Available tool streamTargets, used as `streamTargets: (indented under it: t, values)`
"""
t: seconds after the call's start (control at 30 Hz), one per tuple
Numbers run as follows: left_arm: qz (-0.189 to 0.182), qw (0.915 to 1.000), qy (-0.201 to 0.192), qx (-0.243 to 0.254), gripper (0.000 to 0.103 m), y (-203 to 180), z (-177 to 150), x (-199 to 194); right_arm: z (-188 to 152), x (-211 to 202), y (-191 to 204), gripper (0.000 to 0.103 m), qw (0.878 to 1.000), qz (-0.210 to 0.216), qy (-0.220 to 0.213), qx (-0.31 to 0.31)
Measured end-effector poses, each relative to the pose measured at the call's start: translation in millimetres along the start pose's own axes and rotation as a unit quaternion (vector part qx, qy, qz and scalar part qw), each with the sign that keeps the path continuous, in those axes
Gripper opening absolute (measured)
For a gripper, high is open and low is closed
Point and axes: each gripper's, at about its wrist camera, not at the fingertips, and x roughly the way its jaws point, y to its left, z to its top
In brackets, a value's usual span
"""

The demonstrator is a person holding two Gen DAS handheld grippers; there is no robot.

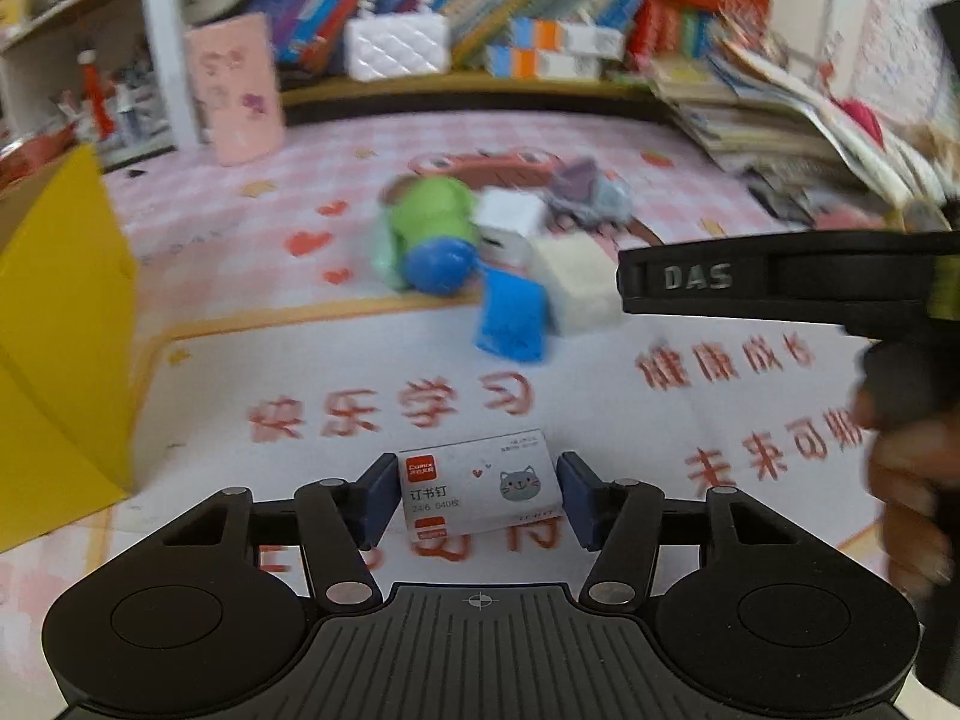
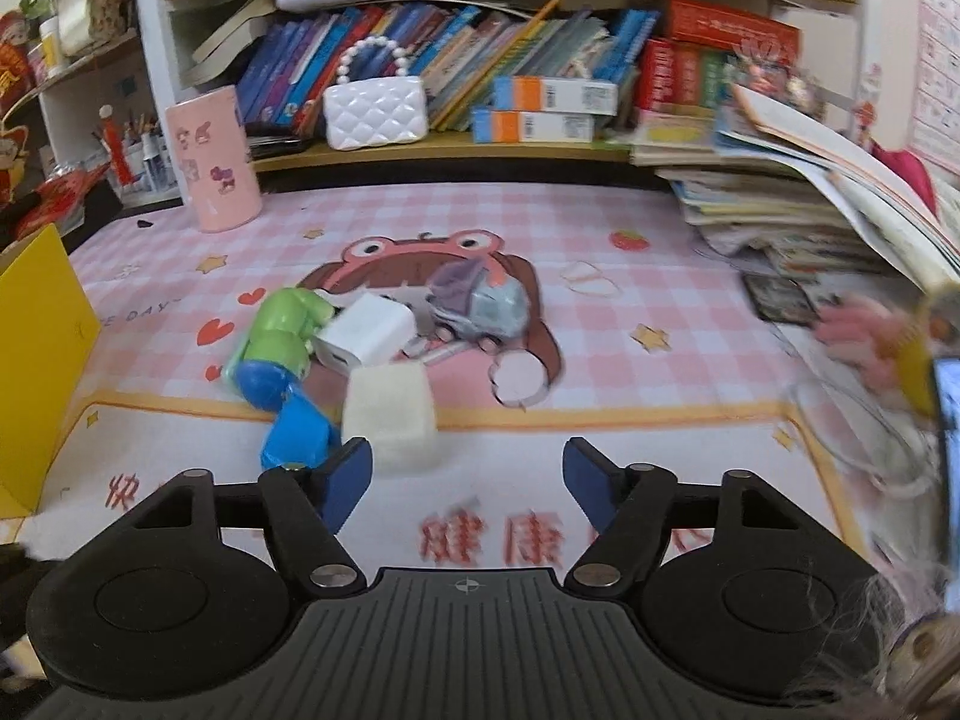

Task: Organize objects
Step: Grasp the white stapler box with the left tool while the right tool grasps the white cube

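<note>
Two grippers work the tabletop (image 2: 600, 228): left gripper (image 1: 478, 495) jaws clamp a staple box (image 1: 480, 489) near its front edge; right gripper (image 2: 468, 480) jaws hang released, empty; a skewed grip could let the box twist free

Pink-checked mat (image 2: 600, 228), yellow box (image 1: 54, 324), white staple box (image 1: 480, 489), green-and-blue toy (image 2: 279, 345).

White quilted handbag (image 2: 375, 114) on shelf, books (image 2: 456, 54) behind — pink cup (image 2: 215, 159), left
</note>
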Motion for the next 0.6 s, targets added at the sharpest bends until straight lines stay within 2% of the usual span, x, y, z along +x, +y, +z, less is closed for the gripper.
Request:
streamTargets:
  t: [0.2, 0.37, 0.47, 0.6]
  values:
    - [0.042, 0.9987, -0.024, -0.016, 0.056, 18, -1, -25, 19, 39, 16, 0.068, 1.0, 0.021, 0.016, -0.018]
    - [0.049, 0.9978, -0.034, -0.028, 0.056, 25, -6, -36, 19, 69, 21, 0.053, 0.997, 0.036, 0.068, -0.024]
    - [0.051, 0.9972, -0.044, -0.033, 0.056, 30, -9, -42, 14, 65, 22, 0.038, 0.997, 0.048, 0.06, -0.029]
    - [0.036, 0.9962, -0.061, -0.051, 0.056, 41, -15, -52, 10, 40, 19, 0.035, 0.999, 0.013, 0.045, -0.009]
